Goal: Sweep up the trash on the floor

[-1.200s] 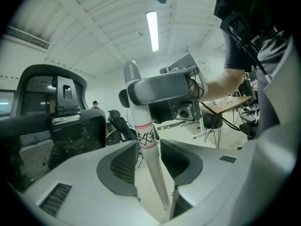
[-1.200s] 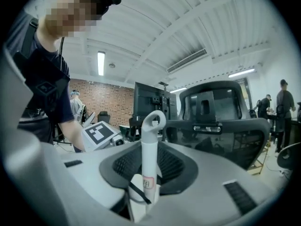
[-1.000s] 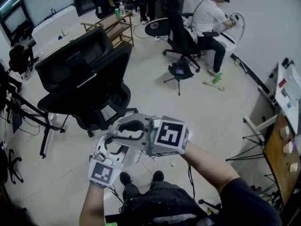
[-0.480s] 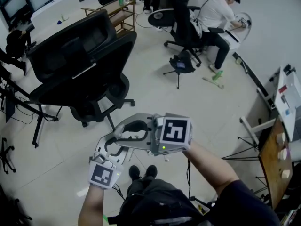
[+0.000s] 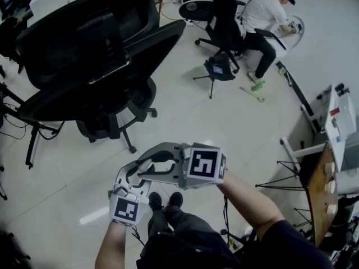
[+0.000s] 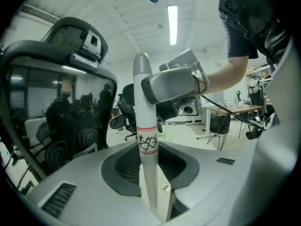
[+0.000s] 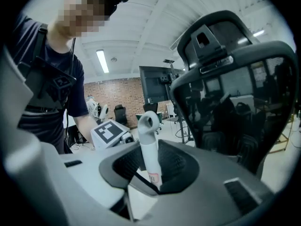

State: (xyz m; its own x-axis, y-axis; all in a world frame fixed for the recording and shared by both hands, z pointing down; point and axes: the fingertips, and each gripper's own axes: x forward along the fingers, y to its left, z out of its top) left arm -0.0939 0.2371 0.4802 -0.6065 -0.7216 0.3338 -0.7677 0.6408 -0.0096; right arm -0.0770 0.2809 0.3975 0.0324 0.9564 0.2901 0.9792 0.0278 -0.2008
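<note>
My left gripper (image 5: 130, 179) and right gripper (image 5: 147, 164) are held close together above my shoes. In the left gripper view a white handle (image 6: 143, 126) with a red band and black marks stands upright between the jaws, which have just been closing on it. My right gripper (image 6: 171, 86) shows beside its top. In the right gripper view my right gripper (image 7: 150, 173) is shut on a white handle (image 7: 149, 145) with a loop at its top. Whether these are one handle or two I cannot tell. A green piece of trash (image 5: 257, 86) lies on the floor far ahead.
A large black office chair (image 5: 95, 55) stands close at the upper left. A small tripod (image 5: 216, 72) and a seated person (image 5: 263, 15) are further off. A wooden table (image 5: 317, 189) and stands line the right side. Pale floor lies between.
Both grippers have sunk together, staying side by side. The black chair now fills more of the head view, and the seated person sits nearer the top edge.
</note>
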